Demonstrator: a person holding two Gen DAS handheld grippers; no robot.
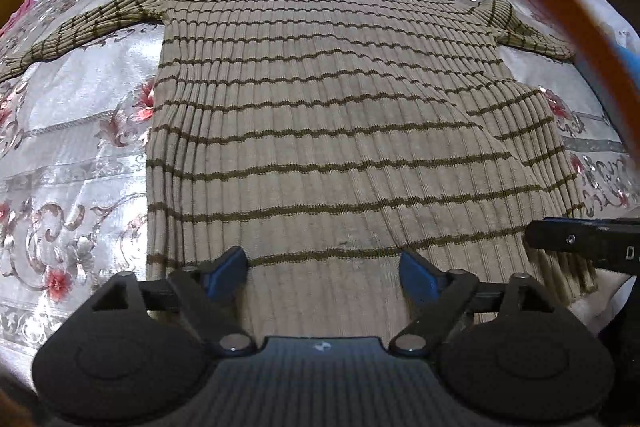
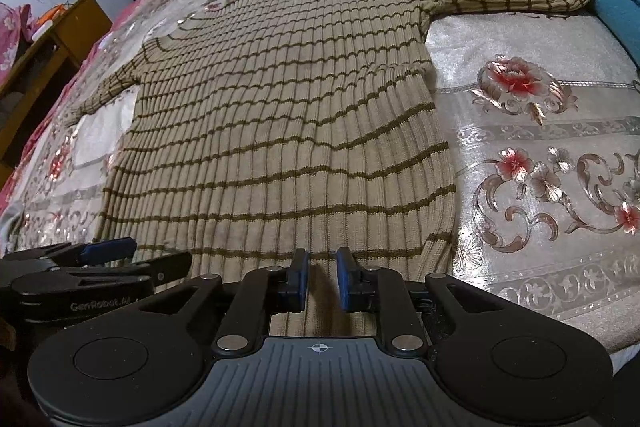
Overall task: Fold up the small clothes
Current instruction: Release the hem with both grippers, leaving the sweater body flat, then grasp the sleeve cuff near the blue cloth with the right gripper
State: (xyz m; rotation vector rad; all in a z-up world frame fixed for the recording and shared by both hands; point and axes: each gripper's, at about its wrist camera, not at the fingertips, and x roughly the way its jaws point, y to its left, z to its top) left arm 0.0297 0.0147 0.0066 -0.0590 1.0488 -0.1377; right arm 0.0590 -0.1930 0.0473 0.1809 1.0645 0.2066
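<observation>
Lying flat on the floral bedspread (image 2: 540,131), the beige striped sweater (image 1: 320,131) has both sleeves spread out and its hem nearest the cameras. Left claw (image 1: 324,273) spread wide over the hem, holding nothing. Right claw (image 2: 322,281) narrowed to a small gap with a ridge of hem fabric between its blue pads (image 2: 347,283); firm grip unclear. Blue garment (image 2: 618,3) beside the far right sleeve.

Ribbed matt knit sweater (image 1: 320,131), glossy satin bedspread (image 1: 80,115), wooden cabinet (image 2: 60,35)
</observation>
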